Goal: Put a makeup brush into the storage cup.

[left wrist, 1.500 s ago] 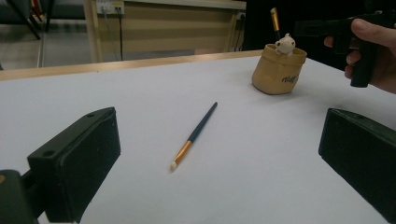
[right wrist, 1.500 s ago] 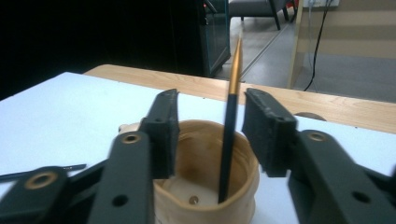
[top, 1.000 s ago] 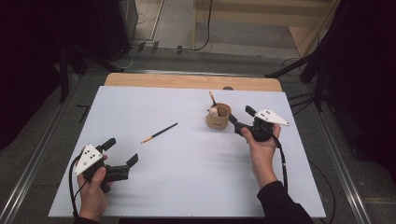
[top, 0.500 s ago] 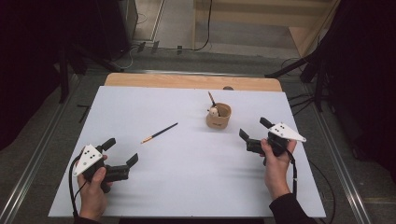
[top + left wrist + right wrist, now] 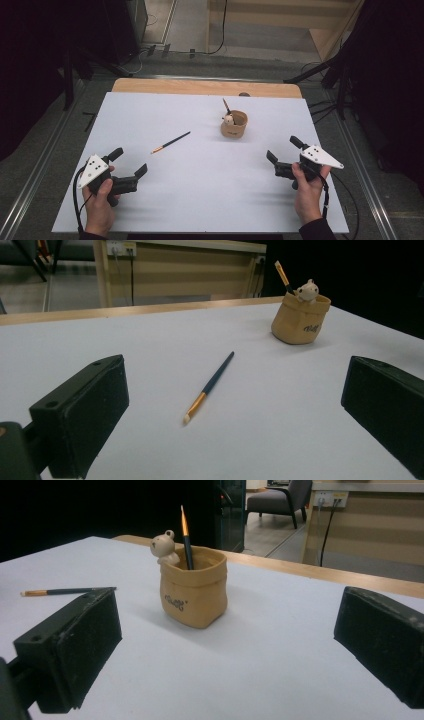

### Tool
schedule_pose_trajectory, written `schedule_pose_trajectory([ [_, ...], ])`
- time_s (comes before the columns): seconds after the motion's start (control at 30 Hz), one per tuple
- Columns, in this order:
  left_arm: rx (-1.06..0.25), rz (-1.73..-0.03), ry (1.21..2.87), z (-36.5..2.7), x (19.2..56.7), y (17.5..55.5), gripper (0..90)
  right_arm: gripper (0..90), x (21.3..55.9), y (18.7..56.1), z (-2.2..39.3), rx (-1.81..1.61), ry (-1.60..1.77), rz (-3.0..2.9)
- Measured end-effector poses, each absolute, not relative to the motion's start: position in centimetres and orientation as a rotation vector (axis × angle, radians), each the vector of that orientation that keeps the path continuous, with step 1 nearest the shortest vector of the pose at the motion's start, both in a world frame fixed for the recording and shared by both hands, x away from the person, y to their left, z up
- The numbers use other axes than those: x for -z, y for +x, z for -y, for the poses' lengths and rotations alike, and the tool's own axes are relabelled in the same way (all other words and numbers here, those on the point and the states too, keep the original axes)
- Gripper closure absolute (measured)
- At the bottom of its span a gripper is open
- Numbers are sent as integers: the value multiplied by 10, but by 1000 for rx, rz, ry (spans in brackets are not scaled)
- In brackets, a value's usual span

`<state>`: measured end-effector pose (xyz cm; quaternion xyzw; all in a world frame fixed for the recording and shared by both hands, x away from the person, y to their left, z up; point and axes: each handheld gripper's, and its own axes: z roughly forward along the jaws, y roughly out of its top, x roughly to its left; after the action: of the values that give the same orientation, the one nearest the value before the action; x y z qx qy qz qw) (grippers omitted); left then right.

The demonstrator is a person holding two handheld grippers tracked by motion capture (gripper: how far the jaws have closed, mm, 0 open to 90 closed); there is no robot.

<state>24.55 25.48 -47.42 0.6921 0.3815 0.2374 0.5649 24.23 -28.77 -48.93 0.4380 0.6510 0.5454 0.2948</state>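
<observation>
A tan pot point(image 5: 234, 125) with a small bear figure on its rim stands at the back right of the white tabletop, a brush point(image 5: 186, 527) upright in it. Another dark-handled brush point(image 5: 171, 142) lies flat left of the pot. My right gripper point(image 5: 283, 148) hovers near and to the right of the pot, apart from it; its jaws have just been opening and nothing is between them. In the right gripper view the pot point(image 5: 194, 592) is ahead of the jaws. My left gripper point(image 5: 131, 161) is open at the near left, with the loose brush point(image 5: 209, 387) ahead of it.
The white sheet point(image 5: 200, 200) covers the table, and a wooden strip point(image 5: 200, 87) shows along its far edge. Metal rails run along both sides. Cables lie on the floor beyond the table.
My right gripper has drawn back from the pot toward the near right edge, and its jaws have spread wider. The left gripper and both brushes have stayed put.
</observation>
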Motion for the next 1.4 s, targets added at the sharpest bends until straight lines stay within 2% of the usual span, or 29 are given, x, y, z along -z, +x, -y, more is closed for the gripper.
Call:
schedule_pose_trajectory([
  [0.53,-572,-901,1618,-261,472,244,0,0,495,211,308,-1449,1224,-1696],
  [1.4,-549,-901,1618,-250,472,247,0,0,495,206,312,-1448,1224,-1695],
])
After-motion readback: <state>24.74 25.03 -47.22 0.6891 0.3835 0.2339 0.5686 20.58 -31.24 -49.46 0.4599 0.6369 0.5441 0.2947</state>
